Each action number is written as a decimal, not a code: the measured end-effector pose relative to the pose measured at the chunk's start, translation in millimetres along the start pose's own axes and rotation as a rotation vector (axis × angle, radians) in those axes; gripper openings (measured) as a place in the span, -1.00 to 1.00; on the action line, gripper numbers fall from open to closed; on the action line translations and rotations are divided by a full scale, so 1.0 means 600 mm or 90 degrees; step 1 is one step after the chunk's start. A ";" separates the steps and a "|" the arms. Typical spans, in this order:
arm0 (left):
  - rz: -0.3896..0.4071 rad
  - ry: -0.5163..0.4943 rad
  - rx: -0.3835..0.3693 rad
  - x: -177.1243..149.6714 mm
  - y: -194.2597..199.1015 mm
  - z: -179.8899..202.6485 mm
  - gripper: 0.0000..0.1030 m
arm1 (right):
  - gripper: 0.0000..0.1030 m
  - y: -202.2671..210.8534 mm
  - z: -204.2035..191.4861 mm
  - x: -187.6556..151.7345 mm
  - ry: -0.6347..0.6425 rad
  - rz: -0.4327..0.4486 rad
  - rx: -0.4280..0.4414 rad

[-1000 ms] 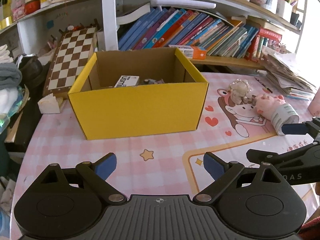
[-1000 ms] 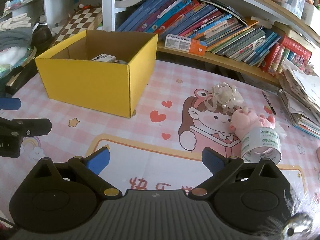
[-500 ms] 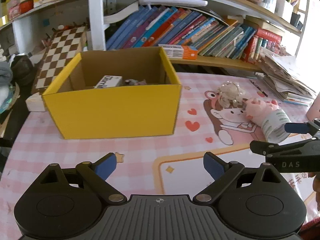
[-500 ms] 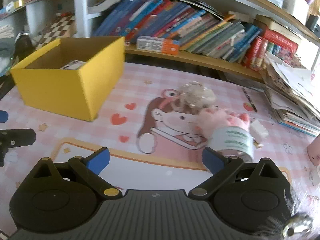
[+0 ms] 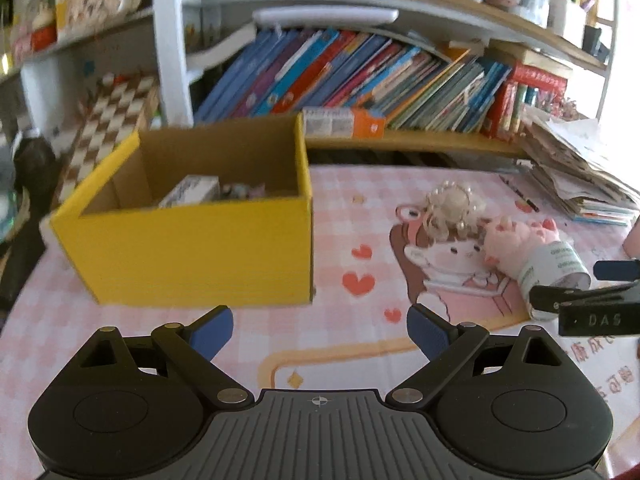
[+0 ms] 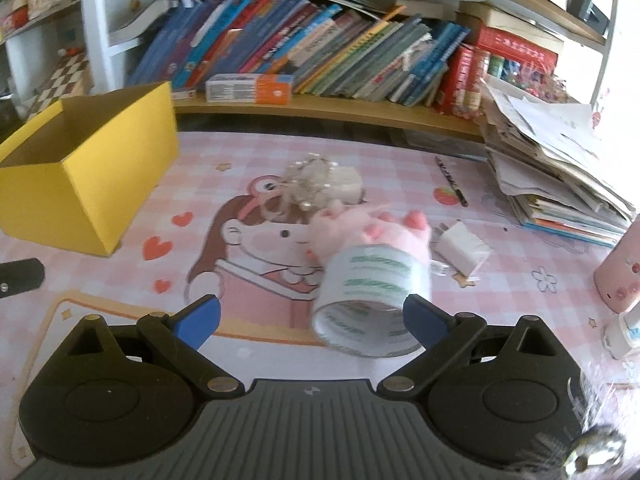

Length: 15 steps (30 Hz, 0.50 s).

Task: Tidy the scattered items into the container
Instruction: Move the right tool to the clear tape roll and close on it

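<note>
A yellow cardboard box [image 5: 192,256] stands open on the pink mat, with a small white box [image 5: 190,192] and other bits inside; it also shows in the right wrist view [image 6: 80,184]. A roll of tape [image 6: 372,300] lies on its side against a pink plush toy [image 6: 372,232], with a pearl hair tie [image 6: 312,184] behind. My right gripper [image 6: 312,320] is open, its fingers on either side of the tape roll's near end. My left gripper [image 5: 320,330] is open and empty in front of the box. The right gripper [image 5: 592,300] shows at the tape [image 5: 556,268] in the left view.
A white charger block [image 6: 462,248] and a pen [image 6: 452,180] lie right of the plush. A pink bottle [image 6: 620,272] stands at the right edge. A stack of papers [image 6: 560,160] and a shelf of books [image 6: 320,52] line the back. A chessboard [image 5: 108,120] leans behind the box.
My right gripper has moved right and forward until the tape roll sits between its open fingers. My left gripper has swung right, so the box has shifted left in its view.
</note>
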<state>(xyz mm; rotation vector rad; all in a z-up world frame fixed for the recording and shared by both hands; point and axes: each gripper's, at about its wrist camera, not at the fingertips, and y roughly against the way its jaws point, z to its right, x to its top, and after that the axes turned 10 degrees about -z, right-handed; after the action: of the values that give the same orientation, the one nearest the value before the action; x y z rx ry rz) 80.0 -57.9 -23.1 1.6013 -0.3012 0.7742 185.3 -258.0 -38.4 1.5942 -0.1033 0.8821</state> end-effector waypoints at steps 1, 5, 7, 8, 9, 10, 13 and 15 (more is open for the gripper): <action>0.009 -0.008 0.002 0.001 -0.001 0.005 0.86 | 0.90 -0.003 0.007 0.003 -0.006 0.000 -0.003; 0.022 -0.037 -0.013 0.008 -0.005 0.029 0.88 | 0.89 -0.019 0.037 0.018 -0.037 -0.001 -0.005; 0.000 -0.052 -0.031 0.016 -0.014 0.042 0.88 | 0.87 -0.032 0.053 0.028 -0.056 -0.011 -0.003; -0.011 -0.059 -0.039 0.020 -0.019 0.048 0.88 | 0.85 -0.039 0.060 0.032 -0.068 -0.016 0.002; -0.017 -0.065 -0.044 0.023 -0.023 0.054 0.88 | 0.82 -0.045 0.067 0.037 -0.080 -0.020 0.010; -0.021 -0.072 -0.046 0.027 -0.027 0.060 0.88 | 0.81 -0.050 0.072 0.040 -0.089 -0.025 0.015; -0.026 -0.090 -0.046 0.037 -0.036 0.075 0.88 | 0.69 -0.071 0.082 0.050 -0.106 -0.042 0.024; -0.029 -0.096 -0.046 0.042 -0.042 0.084 0.88 | 0.64 -0.083 0.083 0.055 -0.103 -0.050 0.022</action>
<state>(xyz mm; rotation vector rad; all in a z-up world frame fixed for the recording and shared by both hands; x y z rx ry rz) 129.4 -94.7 -27.1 1.5951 -0.3960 0.6021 258.6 -275.8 -57.5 1.6895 -0.1403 0.6968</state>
